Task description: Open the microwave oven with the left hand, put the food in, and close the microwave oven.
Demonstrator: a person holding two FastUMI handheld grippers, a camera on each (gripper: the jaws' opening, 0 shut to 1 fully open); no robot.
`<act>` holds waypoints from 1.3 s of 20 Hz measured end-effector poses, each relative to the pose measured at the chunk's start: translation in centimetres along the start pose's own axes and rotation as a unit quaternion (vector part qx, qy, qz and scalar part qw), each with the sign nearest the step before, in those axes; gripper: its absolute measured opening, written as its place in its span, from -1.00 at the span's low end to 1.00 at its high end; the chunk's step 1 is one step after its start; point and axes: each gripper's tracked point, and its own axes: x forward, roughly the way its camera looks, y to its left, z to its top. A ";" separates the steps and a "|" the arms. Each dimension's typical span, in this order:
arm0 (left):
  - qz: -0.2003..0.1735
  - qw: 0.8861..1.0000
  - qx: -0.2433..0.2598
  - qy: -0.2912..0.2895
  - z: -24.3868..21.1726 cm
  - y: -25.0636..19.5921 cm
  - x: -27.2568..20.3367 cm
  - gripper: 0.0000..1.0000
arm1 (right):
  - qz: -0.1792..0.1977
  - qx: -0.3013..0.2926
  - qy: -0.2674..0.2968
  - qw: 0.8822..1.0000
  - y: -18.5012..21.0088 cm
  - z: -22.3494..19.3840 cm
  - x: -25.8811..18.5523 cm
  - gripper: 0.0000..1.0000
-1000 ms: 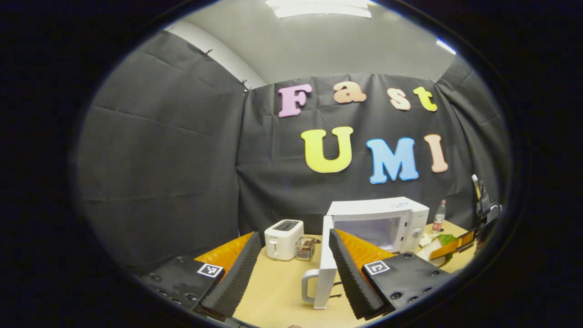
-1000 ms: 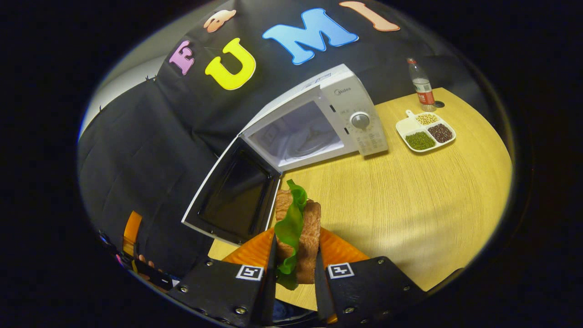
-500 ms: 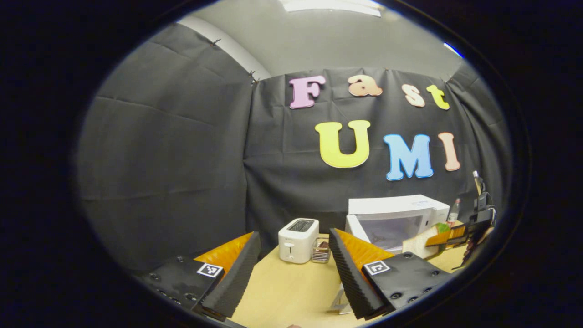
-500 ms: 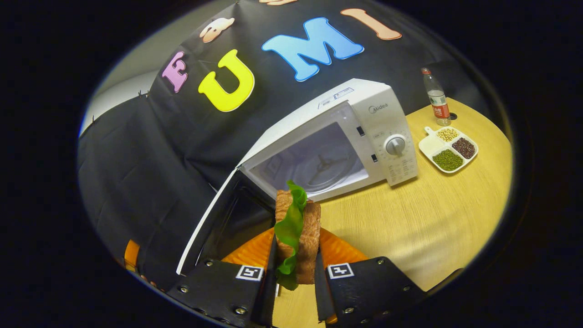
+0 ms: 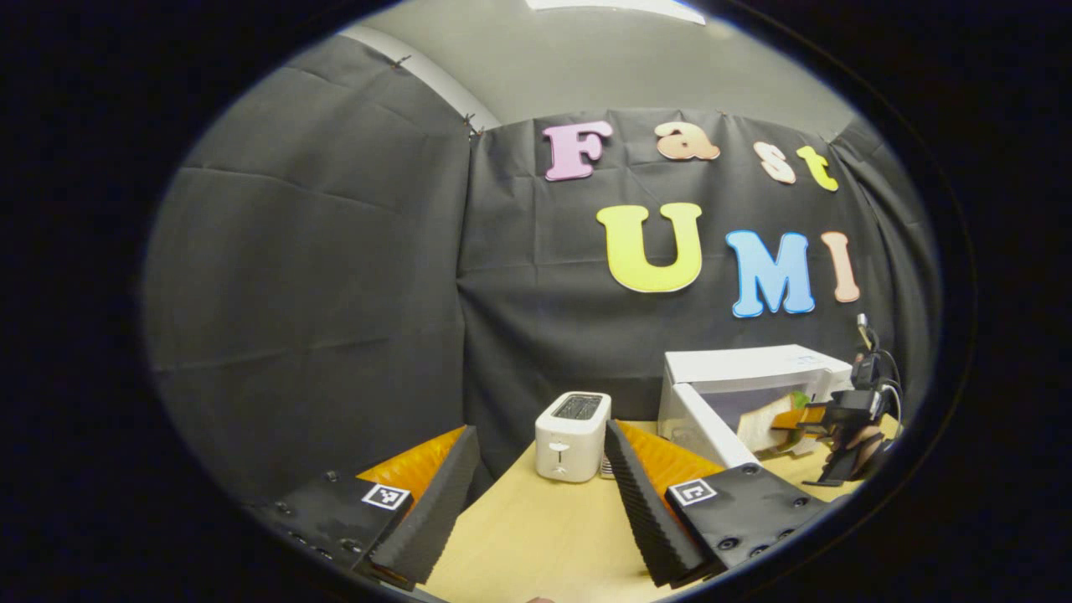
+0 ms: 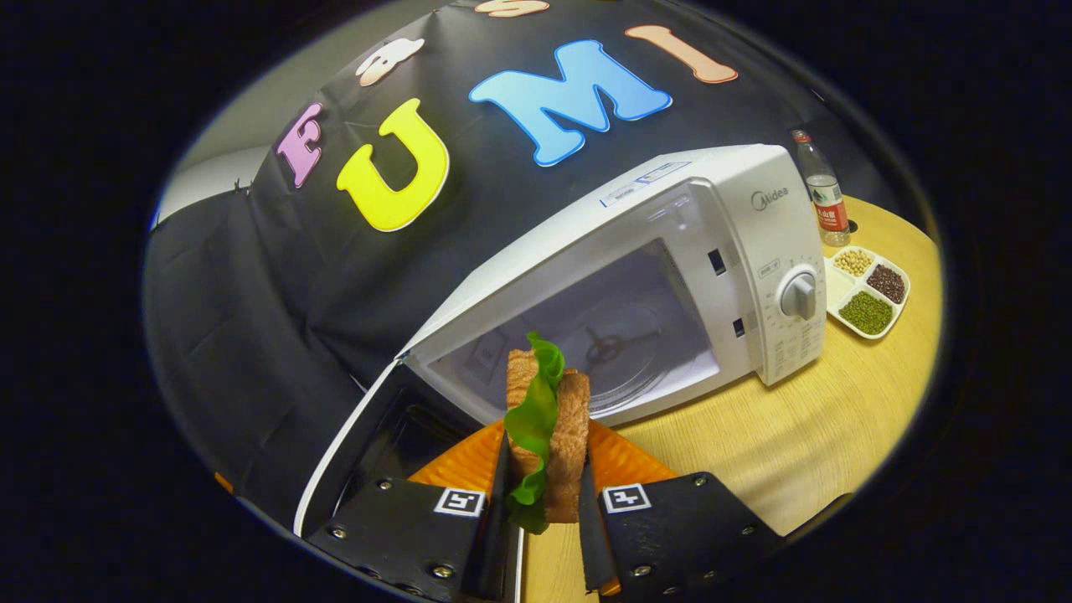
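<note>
The white microwave (image 6: 754, 226) stands on the wooden table with its door (image 6: 368, 444) swung wide open to the left; its glass turntable (image 6: 620, 352) shows inside. My right gripper (image 6: 543, 502) is shut on a sandwich (image 6: 544, 435) of brown bread and green lettuce, held just in front of the open cavity. In the left gripper view the microwave (image 5: 754, 368) is at the right, with the sandwich (image 5: 766, 419) at its mouth, carried by the right gripper (image 5: 846, 419). My left gripper (image 5: 536, 502) is open over the table with nothing between its fingers.
A white toaster (image 5: 572, 435) stands left of the microwave. Right of the microwave lie a divided dish of beans (image 6: 867, 289) and a plastic bottle (image 6: 825, 201). Bare wooden table (image 6: 796, 435) stretches in front of the microwave.
The right gripper has carried the sandwich closer to the open microwave cavity. The left gripper has drawn away leftward from the door, which no longer shows between its fingers.
</note>
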 end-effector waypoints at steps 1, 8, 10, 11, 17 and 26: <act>0.000 1.000 0.003 0.002 -0.1 0.3 0.3 0.98 | -0.003 -0.005 -0.007 1.000 0.0 0.1 1.1 -0.27; 0.019 0.999 0.029 0.027 -1.5 3.8 1.6 0.99 | -0.021 -0.003 -0.066 0.998 -0.7 1.2 8.3 -0.27; 0.027 0.998 0.036 0.033 -1.9 4.7 1.5 0.99 | -0.027 0.001 -0.073 0.997 -1.3 1.2 10.1 -0.27; 0.029 0.998 0.039 0.036 -2.1 5.1 1.5 0.99 | -0.027 0.004 -0.076 0.997 -1.5 1.3 10.8 -0.27; 0.037 0.997 0.040 0.049 -3.3 5.9 1.3 0.93 | -0.046 0.001 -0.082 0.996 -3.8 1.3 13.3 -0.18; 0.026 0.999 0.031 0.035 -3.3 4.5 1.5 0.97 | -0.172 -0.107 -0.072 0.977 -9.0 1.4 12.4 0.95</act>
